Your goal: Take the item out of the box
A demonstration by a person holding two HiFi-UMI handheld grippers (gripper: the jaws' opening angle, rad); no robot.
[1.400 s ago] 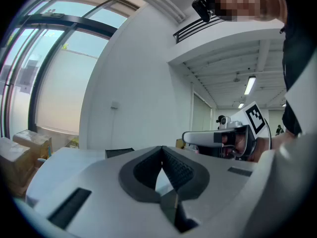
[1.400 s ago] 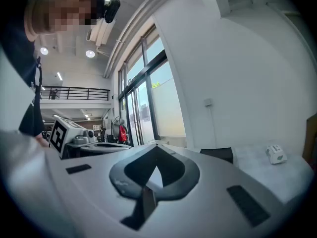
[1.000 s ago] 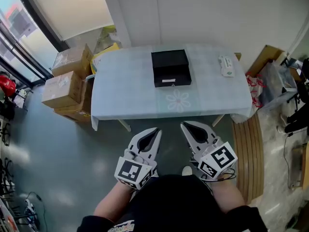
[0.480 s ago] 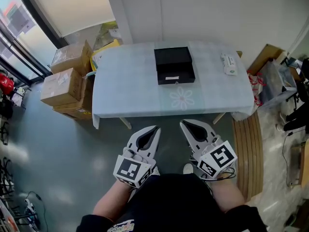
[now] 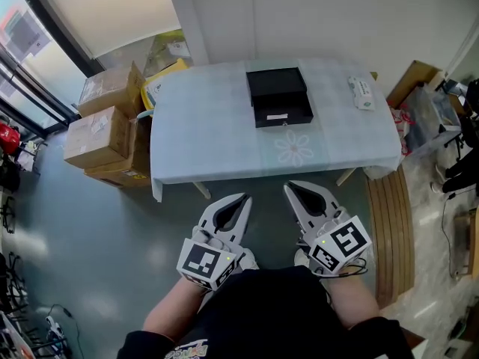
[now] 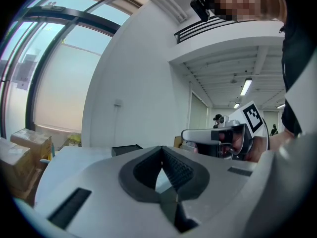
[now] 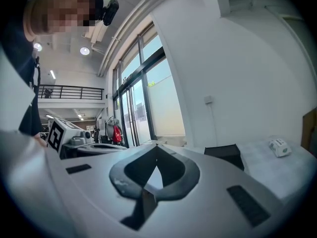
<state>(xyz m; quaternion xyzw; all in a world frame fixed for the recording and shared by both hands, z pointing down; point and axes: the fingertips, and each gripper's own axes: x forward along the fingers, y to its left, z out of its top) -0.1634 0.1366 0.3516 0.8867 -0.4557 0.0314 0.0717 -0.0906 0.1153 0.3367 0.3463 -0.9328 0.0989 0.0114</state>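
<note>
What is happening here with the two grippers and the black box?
A person stands before a table with a pale cloth, holding a grey two-jaw gripper in each hand. The left gripper and the right gripper are both shut and empty, held short of the table. The black rectangular box on it is not yet touched.

a cloth-covered table (image 5: 209, 140) stands by the far wall, a small white packet (image 5: 364, 93) at its far right corner. cardboard boxes (image 5: 97, 133) are stacked left of it, a slatted wooden board (image 5: 389, 230) lies right.
</note>
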